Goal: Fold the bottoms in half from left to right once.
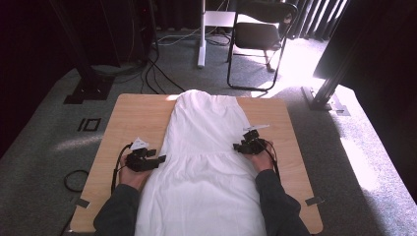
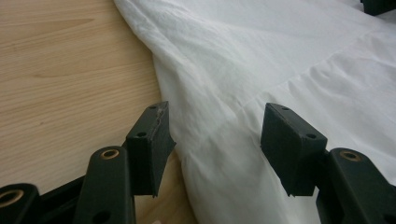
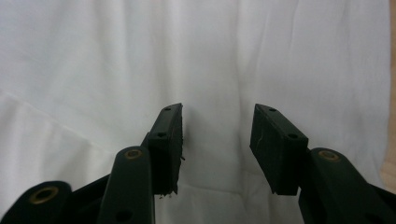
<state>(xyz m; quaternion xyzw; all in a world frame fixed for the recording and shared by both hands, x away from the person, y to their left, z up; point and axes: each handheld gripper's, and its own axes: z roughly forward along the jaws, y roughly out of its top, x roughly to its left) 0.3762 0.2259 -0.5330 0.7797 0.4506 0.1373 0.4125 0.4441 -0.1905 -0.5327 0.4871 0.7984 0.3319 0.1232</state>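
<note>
On the light wood-grain table [image 1: 137, 110] there's a white dress [image 1: 206, 162] laid out flat lengthwise, the narrow bodice end pointing away from the person and the wide skirt running off the near edge. The fabric looks like thin matte cotton, soft, with fine wrinkles and a gathered seam across the waist where the skirt starts to flare. The tabletop is smooth laminate with rounded corners, sitting on grey speckled carpet [image 1: 44, 147].

The left gripper [image 1: 160, 160] sits at the dress's left edge around waist height. In the left gripper view its blocky black jaws stand apart, straddling the folded hem edge of the cloth but not pinching it, so it's let go. The right gripper [image 1: 238, 146] is over the dress's right side near the same seam. In the right gripper view those flat, slightly scuffed pads [image 3: 279, 149] are also spread with just cloth lying beneath, nothing clamped. Dark sleeves [image 1: 120, 209] come in from the bottom. A black folding chair [image 1: 258, 37] stands behind the table.
</note>
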